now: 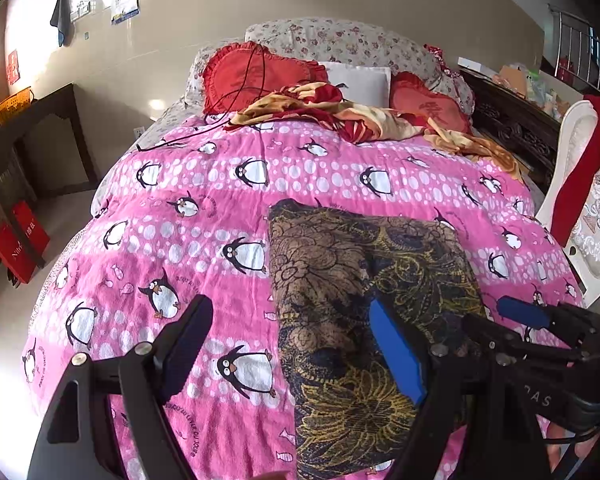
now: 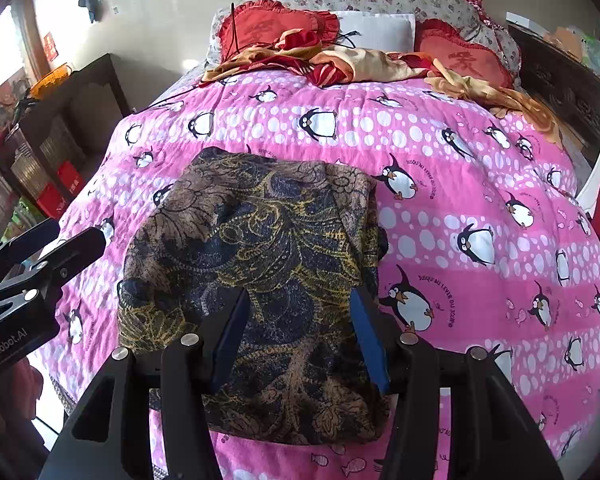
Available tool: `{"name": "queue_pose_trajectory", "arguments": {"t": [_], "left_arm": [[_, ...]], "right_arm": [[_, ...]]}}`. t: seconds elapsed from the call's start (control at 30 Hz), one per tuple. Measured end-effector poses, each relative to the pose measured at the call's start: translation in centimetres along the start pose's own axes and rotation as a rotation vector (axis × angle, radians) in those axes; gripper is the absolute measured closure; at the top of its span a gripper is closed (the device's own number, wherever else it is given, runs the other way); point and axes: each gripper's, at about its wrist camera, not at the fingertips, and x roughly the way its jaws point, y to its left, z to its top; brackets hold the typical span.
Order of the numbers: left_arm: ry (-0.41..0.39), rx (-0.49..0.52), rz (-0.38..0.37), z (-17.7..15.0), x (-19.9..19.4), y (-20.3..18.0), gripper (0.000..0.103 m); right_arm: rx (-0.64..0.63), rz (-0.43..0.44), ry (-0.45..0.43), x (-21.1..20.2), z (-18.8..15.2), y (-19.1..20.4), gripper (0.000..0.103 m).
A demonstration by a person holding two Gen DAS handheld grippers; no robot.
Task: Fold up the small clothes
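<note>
- Patterned garment (image 2: 260, 272), dark with gold and brown swirls, lies folded flat on the pink penguin quilt (image 2: 480, 200) covering the bed.
- Right tool (image 2: 300, 344) hangs above its near end, jaws apart, grasping nothing.
- Left tool (image 1: 288, 344) hovers at its left edge, spread wide, released.
- Red heart cushions (image 1: 252, 76) sit by the headboard.

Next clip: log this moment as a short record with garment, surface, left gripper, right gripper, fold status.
garment: dark brown-and-gold patterned cloth, folded into a compact block
surface: pink penguin-print quilt on a bed
left gripper: open, jaws wide, over the cloth's left edge
right gripper: open, above the cloth, nothing gripped
fold status: appears folded, lying flat
</note>
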Motion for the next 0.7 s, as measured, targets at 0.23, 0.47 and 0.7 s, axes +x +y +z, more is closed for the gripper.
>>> {"name": "queue_pose_trajectory", "arguments": {"t": [0.23, 0.47, 0.7], "left_arm": [[0.007, 0.001, -0.001, -0.1, 0.3, 0.1, 0.019], [0.018, 0.002, 0.001, -0.2, 0.7, 0.2, 0.019], [0.027, 0.003, 0.0, -0.3, 1.1, 0.2, 0.019]], "right_arm": [[0.004, 0.003, 0.013, 0.5, -0.1, 0.0, 0.057], [0.003, 0.002, 0.024, 0.9, -0.1, 0.1, 0.057], [0.002, 0.007, 0.036, 1.4, -0.1, 0.1, 0.057]]}}
